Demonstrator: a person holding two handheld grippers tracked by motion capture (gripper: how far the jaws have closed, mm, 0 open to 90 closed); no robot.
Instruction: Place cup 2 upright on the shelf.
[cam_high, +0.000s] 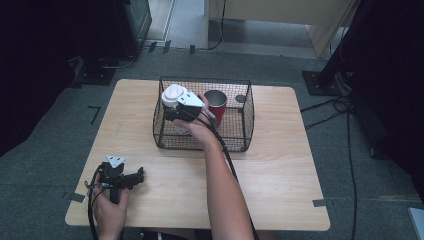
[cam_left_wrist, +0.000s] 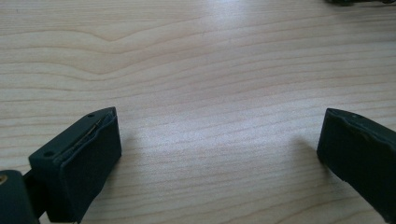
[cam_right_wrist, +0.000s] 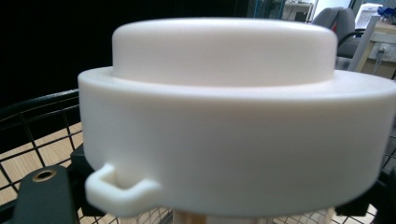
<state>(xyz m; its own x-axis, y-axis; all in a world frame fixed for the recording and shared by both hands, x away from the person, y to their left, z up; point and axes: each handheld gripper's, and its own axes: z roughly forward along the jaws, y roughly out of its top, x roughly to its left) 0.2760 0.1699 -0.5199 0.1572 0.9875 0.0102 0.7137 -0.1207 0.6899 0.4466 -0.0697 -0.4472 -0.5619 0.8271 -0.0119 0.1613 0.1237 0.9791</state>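
A white round lid (cam_high: 173, 94) with a raised top and a small tab on its side hangs over the left rear of a black wire basket (cam_high: 235, 142). My right gripper (cam_high: 172, 109) is shut on it from the near side. In the right gripper view the white lid (cam_right_wrist: 233, 130) sits very close, with a black finger (cam_right_wrist: 44, 196) at its lower left. What lies under the lid is hidden. My left gripper (cam_high: 140, 176) rests low over the table's front left, held by a hand. It stands open (cam_left_wrist: 219, 154) with bare wood between its jaws.
A red cup (cam_high: 217, 102) stands upright inside the basket, to the right of the lid. The wooden table (cam_high: 280, 170) has free room in front of and beside the basket. Cables trail from both grippers. Dark stands and cables surround the table on the floor.
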